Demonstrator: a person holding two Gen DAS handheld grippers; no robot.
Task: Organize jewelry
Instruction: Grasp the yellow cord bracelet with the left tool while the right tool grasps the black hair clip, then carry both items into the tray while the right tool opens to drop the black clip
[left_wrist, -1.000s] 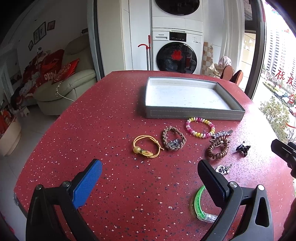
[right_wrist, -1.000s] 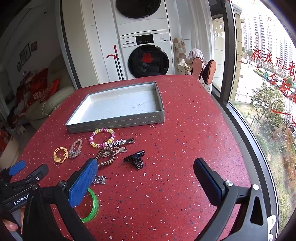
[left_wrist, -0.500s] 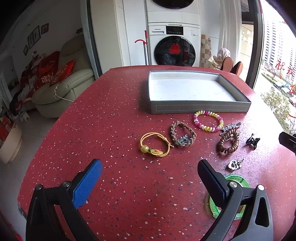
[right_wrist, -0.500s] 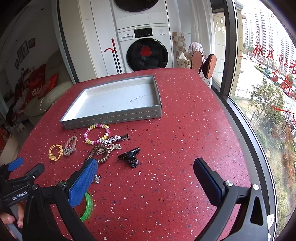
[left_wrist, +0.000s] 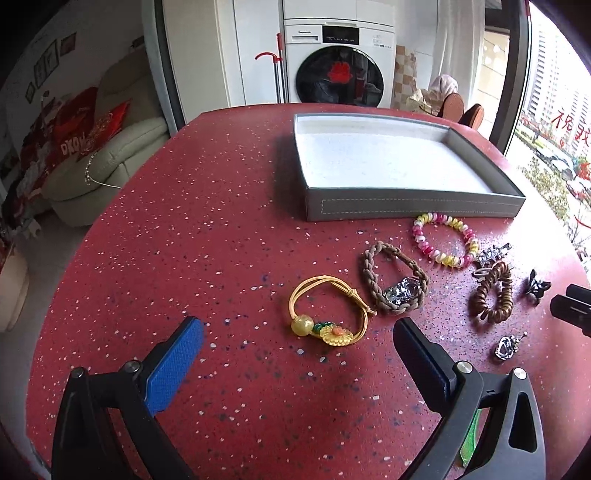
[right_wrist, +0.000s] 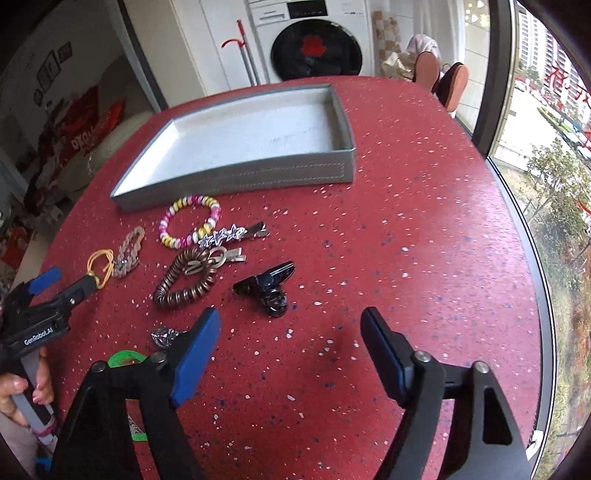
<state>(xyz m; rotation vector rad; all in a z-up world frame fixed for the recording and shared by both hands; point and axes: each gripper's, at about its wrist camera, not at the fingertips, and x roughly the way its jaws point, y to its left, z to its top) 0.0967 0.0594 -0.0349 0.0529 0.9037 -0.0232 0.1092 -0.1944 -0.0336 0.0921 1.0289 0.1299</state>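
Just beyond right tool (right_wrist: 290, 332) (agape, closing): black clip (right_wrist: 267, 286).

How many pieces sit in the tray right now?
0. The tray holds nothing in either view; every piece lies on the table in front of it. None looks hidden inside.

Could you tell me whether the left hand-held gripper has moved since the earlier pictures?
Yes. The left hand-held gripper has come forward and down toward the yellow bracelet, which now lies near its fingertips; the grey tray looms larger.

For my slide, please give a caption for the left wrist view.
Open left tongs hover over a yellow cord bracelet before an empty grey tray.
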